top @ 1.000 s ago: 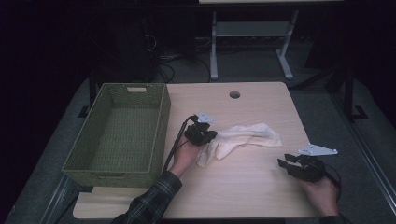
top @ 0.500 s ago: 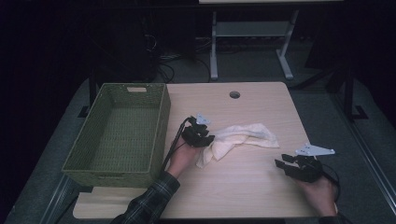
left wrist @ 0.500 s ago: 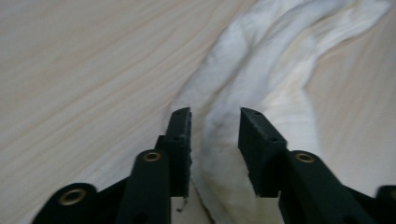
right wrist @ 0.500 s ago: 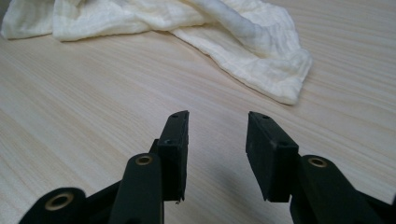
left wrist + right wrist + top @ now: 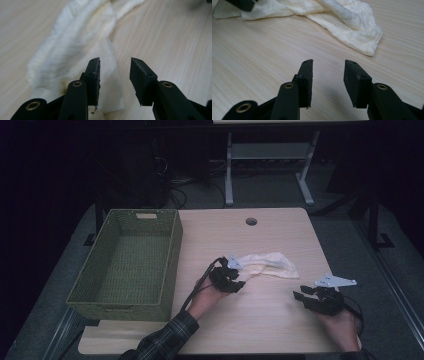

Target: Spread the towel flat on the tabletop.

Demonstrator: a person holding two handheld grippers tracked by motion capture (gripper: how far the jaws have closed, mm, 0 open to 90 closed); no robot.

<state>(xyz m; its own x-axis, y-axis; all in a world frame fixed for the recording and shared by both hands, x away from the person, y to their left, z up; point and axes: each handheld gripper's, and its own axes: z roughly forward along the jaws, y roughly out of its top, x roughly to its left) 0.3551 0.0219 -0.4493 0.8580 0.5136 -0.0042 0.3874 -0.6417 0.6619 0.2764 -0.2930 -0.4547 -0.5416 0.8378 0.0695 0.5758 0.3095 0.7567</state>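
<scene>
My right gripper [image 5: 301,296] near the table's [image 5: 280,330] front edge, jaws spread on bare wood, my left gripper [image 5: 115,75] just opened, nothing pinched, over the cream cloth's [image 5: 265,264] near end, green basket [image 5: 127,265] left, dim floor beyond.

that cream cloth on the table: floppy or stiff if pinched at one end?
Probably floppy: the cream cloth lies bunched in soft folds and creases on the table, so it should drape and trail. Likely light, since the weave looks thin and gauzy. It seems unlikely to slip, given its crinkled, textured surface.
</scene>
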